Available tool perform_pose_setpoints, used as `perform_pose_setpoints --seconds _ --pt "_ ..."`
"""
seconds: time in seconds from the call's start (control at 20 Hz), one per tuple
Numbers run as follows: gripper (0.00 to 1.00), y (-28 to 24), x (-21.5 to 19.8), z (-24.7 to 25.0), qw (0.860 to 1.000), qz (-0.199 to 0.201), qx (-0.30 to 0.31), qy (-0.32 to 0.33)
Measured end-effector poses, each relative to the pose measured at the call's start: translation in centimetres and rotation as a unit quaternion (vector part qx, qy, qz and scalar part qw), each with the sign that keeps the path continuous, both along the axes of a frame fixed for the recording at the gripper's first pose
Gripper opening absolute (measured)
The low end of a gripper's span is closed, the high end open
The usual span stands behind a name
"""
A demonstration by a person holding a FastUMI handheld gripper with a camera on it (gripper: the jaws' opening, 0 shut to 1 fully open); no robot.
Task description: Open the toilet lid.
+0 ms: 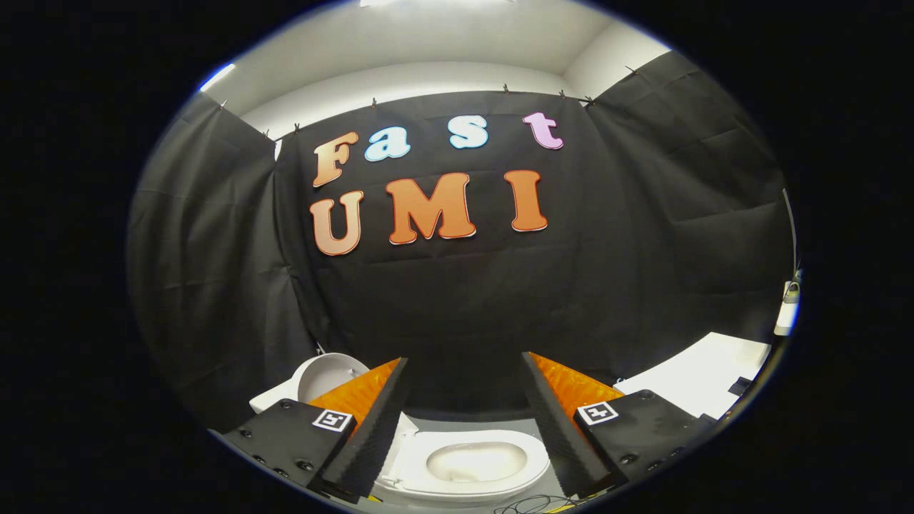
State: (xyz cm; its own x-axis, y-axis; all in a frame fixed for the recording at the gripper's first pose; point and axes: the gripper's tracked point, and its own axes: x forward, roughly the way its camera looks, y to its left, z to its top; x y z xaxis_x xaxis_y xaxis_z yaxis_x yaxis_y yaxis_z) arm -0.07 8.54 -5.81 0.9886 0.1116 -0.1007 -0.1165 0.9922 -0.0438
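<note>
A white toilet [471, 464] stands on the floor below and between my fingers, its seat ring down and the bowl showing inside it. The white lid [325, 375] is raised, standing up at the toilet's left end, partly hidden behind my left finger. My gripper [464, 358] hovers above the toilet, open wide, with nothing between its fingers. Neither finger touches the lid or the seat.
A white tabletop [703, 378] sits beyond my right finger, with a small dark item near its edge. Thin cables [532, 505] lie on the grey floor by the toilet's near side. Black cloth walls close the booth behind and on both sides.
</note>
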Motion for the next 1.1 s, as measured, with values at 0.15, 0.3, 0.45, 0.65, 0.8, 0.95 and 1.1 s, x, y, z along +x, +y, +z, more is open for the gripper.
perform_pose_setpoints --seconds 0.15,0.3,0.45,0.65,0.8,0.95,1.1 --pt "0.98 0.0 0.05 0.0 1.0 0.001 0.0 0.001" --pt "0.98 0.05 -0.07 -0.25 1.0 0.002 0.0 0.003" --pt "0.98 0.15 0.04 -0.39 1.0 0.002 0.001 0.006" --pt "0.98 0.4 -0.01 -0.58 1.0 0.004 0.002 0.008" --pt "0.98 0.5 0.07 -0.58 1.0 0.005 0.002 0.009" --pt "0.98 0.28 0.01 -0.52 1.0 0.004 0.002 0.009" --pt "0.98 0.17 0.02 -0.66 1.0 0.003 0.003 0.011"
